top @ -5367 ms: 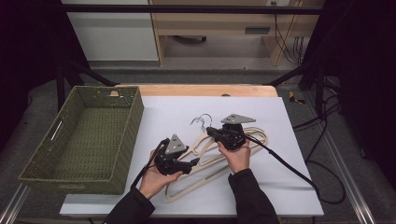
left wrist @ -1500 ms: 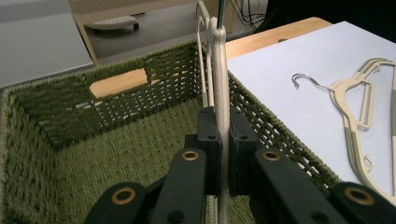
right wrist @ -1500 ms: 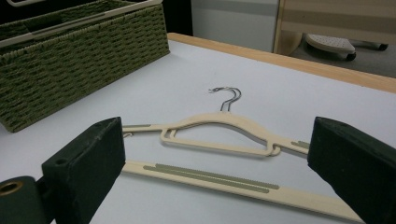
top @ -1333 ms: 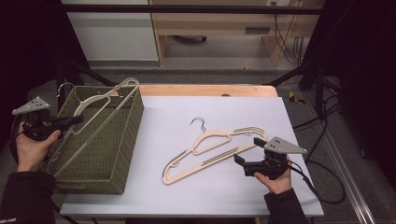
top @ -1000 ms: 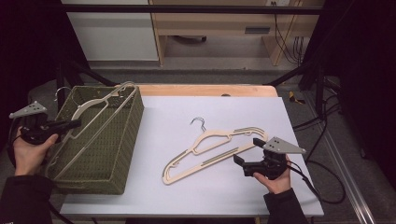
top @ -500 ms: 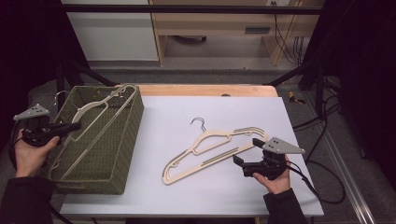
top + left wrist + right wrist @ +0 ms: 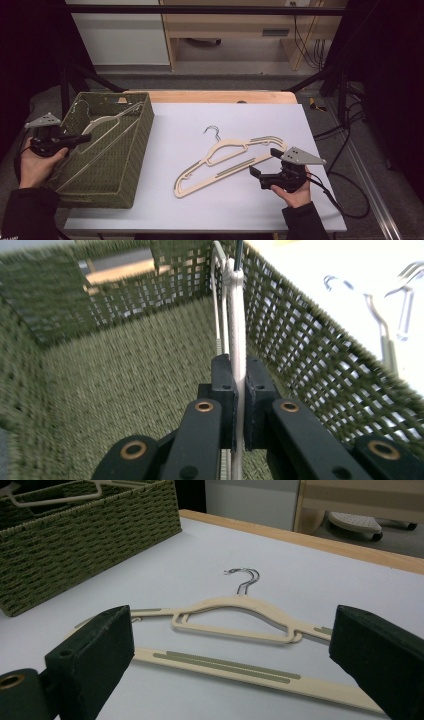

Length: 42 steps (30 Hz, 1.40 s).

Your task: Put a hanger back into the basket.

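Observation:
My left gripper point(image 7: 80, 139) is at the left rim of the green woven basket point(image 7: 142, 135), shut on a beige hanger point(image 7: 107, 122). That hanger lies slanted inside the basket, its hook toward the far corner. In the left gripper view the pads point(image 7: 222, 390) pinch the hanger's thin bar point(image 7: 236, 340), and my left gripper point(image 7: 239, 405) points into the basket point(image 7: 100, 315). Two stacked beige hangers point(image 7: 225, 152) lie on the white table point(image 7: 260, 120). My right gripper point(image 7: 262, 162) is open at their right end. In the right gripper view my right gripper point(image 7: 235, 655) holds nothing, and the hangers point(image 7: 235, 605) lie just ahead.
The basket takes up the table's left side. A wooden strip point(image 7: 220, 96) runs along the table's far edge. Cables point(image 7: 345, 130) hang off the right side, and one trails from my right gripper. Bare white tabletop lies between the basket and the hangers.
My left hand has lowered the held hanger from above the basket's rim down into the basket. The right hand and the hangers on the table have stayed put.

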Motion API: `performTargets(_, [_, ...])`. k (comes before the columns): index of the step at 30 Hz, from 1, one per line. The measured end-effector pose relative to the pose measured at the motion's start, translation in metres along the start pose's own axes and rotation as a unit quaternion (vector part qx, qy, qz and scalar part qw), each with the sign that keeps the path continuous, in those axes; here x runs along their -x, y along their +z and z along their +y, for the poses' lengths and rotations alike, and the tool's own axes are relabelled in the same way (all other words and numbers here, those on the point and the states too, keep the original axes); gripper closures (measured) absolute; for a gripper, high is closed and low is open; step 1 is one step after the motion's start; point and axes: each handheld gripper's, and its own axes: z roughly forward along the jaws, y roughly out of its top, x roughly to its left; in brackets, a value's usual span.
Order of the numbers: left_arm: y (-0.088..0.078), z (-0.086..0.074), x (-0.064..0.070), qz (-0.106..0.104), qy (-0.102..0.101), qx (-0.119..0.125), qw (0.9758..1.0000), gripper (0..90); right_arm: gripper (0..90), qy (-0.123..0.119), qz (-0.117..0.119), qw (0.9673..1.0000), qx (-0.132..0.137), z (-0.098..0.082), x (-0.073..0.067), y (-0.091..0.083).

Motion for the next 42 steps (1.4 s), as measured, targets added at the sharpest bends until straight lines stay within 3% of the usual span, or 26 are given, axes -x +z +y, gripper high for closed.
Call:
performTargets(8, [0.016, -0.011, 0.001, 0.008, -0.02, -0.01, 0.9997, 85.5, 5.0, 0.002, 0.0, 1.0, -0.001, 0.0, 0.0, 0.0])
performTargets(10, [0.017, -0.013, -0.002, 0.01, -0.033, -0.009, 0.9994, 85.1, 5.0, 0.002, 0.002, 1.0, 0.0, 0.0, 0.0, 0.0])
performTargets(15, [0.017, -0.015, -0.008, 0.038, -0.065, -0.004, 0.9971, 83.5, 5.0, 0.002, 0.001, 1.0, 0.0, 0.0, 0.0, 0.0])
performTargets(19, [0.023, -0.016, -0.013, 0.083, -0.064, -0.026, 0.9942, 81.8, 5.0, 0.002, 0.0, 1.0, -0.001, 0.0, 0.0, 0.0])
performTargets(21, [0.023, -0.018, -0.017, 0.088, -0.075, -0.023, 0.993, 81.4, 5.0, 0.003, 0.002, 1.0, -0.001, 0.0, -0.001, 0.0])
performTargets(24, [0.025, -0.018, -0.021, 0.105, -0.075, -0.031, 0.9911, 80.6, 5.0, 0.002, 0.001, 1.0, -0.001, 0.0, 0.0, 0.0])
performTargets(29, [0.029, -0.02, -0.027, 0.145, -0.082, -0.061, 0.9842, 77.7, 5.0, 0.003, 0.003, 1.0, -0.003, 0.0, -0.001, 0.001])
performTargets(32, [0.029, -0.024, -0.032, 0.152, -0.095, -0.072, 0.9811, 76.6, 5.0, 0.002, 0.003, 1.0, -0.004, 0.0, -0.001, 0.001])
performTargets(37, [0.03, -0.027, -0.035, 0.152, -0.107, -0.083, 0.9791, 76.8, 5.0, 0.002, 0.003, 1.0, -0.003, -0.001, -0.001, 0.002])
performTargets(42, [0.033, -0.03, -0.039, 0.154, -0.123, -0.098, 0.9754, 73.7, 5.0, -0.001, 0.005, 1.0, -0.004, -0.001, -0.001, 0.002])
